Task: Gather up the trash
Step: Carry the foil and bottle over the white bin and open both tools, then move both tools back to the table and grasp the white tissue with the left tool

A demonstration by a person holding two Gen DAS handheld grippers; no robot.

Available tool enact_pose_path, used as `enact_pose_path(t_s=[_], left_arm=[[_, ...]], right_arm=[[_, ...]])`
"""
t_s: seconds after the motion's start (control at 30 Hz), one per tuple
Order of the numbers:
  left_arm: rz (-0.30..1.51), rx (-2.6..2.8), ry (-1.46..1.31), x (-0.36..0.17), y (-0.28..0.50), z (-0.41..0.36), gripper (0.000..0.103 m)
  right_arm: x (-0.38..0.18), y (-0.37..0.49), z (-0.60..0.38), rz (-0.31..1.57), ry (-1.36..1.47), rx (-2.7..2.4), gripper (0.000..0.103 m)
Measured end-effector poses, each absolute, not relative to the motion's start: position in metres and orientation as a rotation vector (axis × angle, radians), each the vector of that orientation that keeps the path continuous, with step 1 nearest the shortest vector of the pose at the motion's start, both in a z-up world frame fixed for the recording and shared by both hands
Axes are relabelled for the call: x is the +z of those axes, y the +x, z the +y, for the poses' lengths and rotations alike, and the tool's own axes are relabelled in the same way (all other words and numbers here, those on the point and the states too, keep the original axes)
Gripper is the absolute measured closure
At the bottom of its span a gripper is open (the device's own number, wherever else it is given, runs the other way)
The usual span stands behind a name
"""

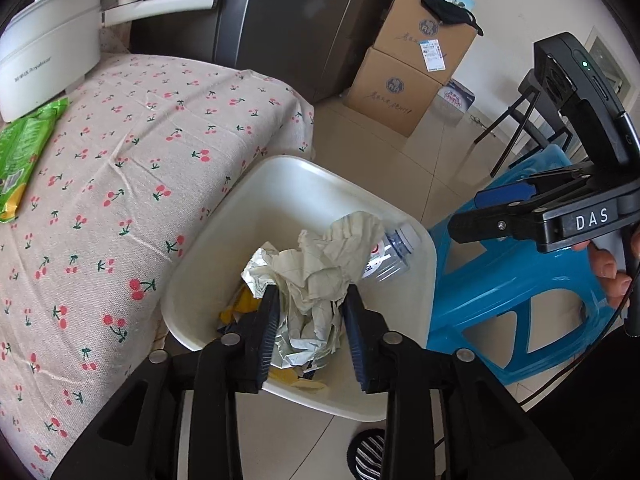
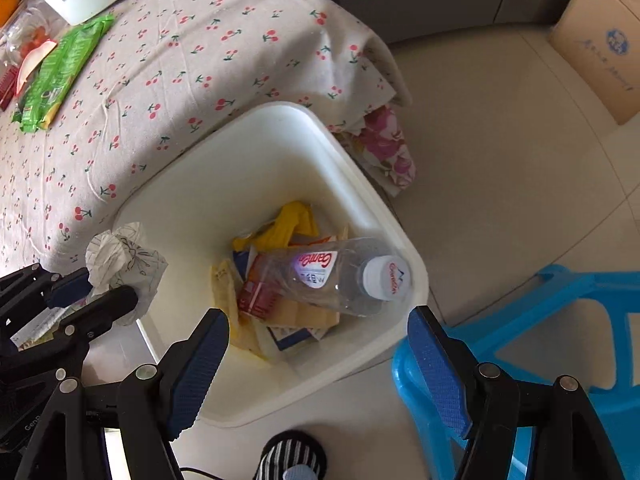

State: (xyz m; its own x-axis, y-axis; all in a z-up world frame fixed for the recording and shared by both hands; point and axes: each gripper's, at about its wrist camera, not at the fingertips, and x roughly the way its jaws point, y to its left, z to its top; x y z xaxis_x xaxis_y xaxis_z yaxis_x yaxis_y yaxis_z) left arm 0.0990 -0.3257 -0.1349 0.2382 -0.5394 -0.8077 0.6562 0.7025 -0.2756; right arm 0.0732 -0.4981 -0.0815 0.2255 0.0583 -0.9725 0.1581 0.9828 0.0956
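My left gripper (image 1: 310, 300) is shut on a crumpled white paper wad (image 1: 316, 276) and holds it over the white trash bin (image 1: 288, 176). In the right wrist view the left gripper (image 2: 108, 292) holds the wad (image 2: 124, 260) above the bin's left rim (image 2: 132, 208). A clear plastic bottle (image 2: 336, 276) lies in the bin on yellow and red wrappers (image 2: 288, 224). The bottle also shows in the left wrist view (image 1: 394, 256). My right gripper (image 2: 320, 356) is open and empty above the bin's near side. It shows at the right in the left wrist view (image 1: 476, 208).
A table with a cherry-print cloth (image 1: 120, 160) stands left of the bin. A green packet (image 1: 24, 152) and a white electric pot (image 1: 52, 60) sit on it. A blue plastic stool (image 1: 520, 292) stands right of the bin. Cardboard boxes (image 1: 408, 72) stand behind on the tiled floor.
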Motion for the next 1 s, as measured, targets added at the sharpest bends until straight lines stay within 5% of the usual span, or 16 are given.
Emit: enact_pose_path(t_s=[0.07,0.37,1.0], left_arm=[[1.045,-0.789,0.133,-0.133,0.101,-0.324,0.04],[0.976,-0.659,0.166,-0.098,0.1,-0.273,0.017],[0.874,-0.143,0.051,-0.046,0.164,-0.036,0.008]], right_arm=[[-0.079,0.07,-0.503,1.338,0.186,-0.087,0.025],[-0.067,0.078,-0.489,1.278,0.194,-0.092,0.023],[-0.032,0.173,-0.298,1.082,0.033,0.09,0.016]])
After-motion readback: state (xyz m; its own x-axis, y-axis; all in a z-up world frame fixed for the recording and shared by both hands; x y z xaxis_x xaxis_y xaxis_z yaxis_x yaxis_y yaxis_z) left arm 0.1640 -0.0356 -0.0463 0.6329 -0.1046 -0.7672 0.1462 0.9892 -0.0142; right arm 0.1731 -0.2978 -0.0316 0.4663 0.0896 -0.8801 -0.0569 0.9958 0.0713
